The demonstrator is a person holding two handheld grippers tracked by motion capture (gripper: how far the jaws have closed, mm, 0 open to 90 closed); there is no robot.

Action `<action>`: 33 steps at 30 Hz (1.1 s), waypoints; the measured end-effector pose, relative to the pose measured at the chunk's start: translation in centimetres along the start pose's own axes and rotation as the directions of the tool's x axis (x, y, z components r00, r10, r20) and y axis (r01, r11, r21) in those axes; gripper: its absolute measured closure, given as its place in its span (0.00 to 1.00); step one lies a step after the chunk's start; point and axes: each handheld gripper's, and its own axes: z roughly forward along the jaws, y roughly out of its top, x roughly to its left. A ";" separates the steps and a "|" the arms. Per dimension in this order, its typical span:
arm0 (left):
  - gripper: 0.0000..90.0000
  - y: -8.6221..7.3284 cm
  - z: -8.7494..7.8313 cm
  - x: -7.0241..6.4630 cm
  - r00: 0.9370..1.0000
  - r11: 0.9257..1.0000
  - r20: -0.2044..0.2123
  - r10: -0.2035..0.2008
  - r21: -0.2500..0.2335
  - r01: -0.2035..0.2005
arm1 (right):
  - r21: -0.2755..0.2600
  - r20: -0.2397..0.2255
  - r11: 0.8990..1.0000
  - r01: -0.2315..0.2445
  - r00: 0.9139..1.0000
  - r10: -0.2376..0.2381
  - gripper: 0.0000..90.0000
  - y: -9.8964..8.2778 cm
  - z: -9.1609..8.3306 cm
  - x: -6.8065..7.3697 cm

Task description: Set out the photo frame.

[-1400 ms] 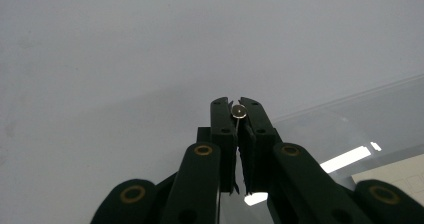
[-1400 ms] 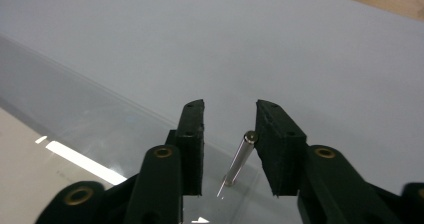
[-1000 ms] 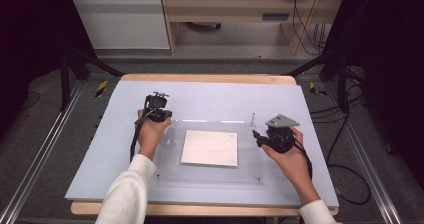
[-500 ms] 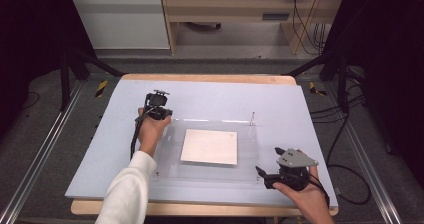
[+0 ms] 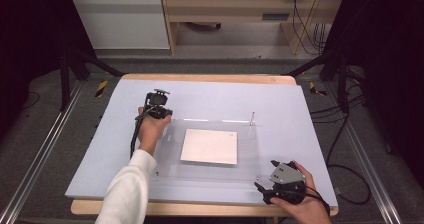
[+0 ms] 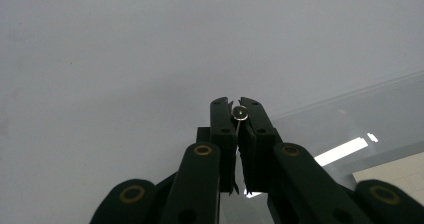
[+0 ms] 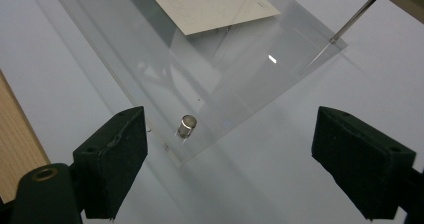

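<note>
The tabletop (image 5: 210, 94) carries a pale grey mat that covers nearly all of it, a strip of bare wood showing along the far and near edges. On the middle of the mat lies a clear acrylic sheet (image 5: 210, 171), flat and square to the tabletop's edges, with a white card (image 5: 210, 146) at its centre. The left gripper (image 5: 159, 113) stands over the sheet's far left corner, held from behind by a hand in a white sleeve, and its jaws are pressed together on a thin metal pin (image 6: 240, 113) whose round head shows between the tips in the left gripper view. The right gripper (image 5: 266, 193) sits low by the near right corner of the tabletop, just off the sheet's near right corner, a grey three-cornered plate on top of it; its jaws have just been opening and now stand wide apart with nothing clamped between them. In the right gripper view a short metal stud (image 7: 186, 125) rises from the sheet's corner between those open jaws, touching neither pad. At the sheet's far right corner a slim upright pin (image 5: 252, 119) stands alone, well apart from both grippers
</note>
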 end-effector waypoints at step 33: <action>0.94 0.1 0.3 0.2 1.000 1.000 0.010 0.015 0.022 -0.015 | 0.053 0.060 0.981 0.187 0.980 -0.190 0.34 -0.4 1.8 1.4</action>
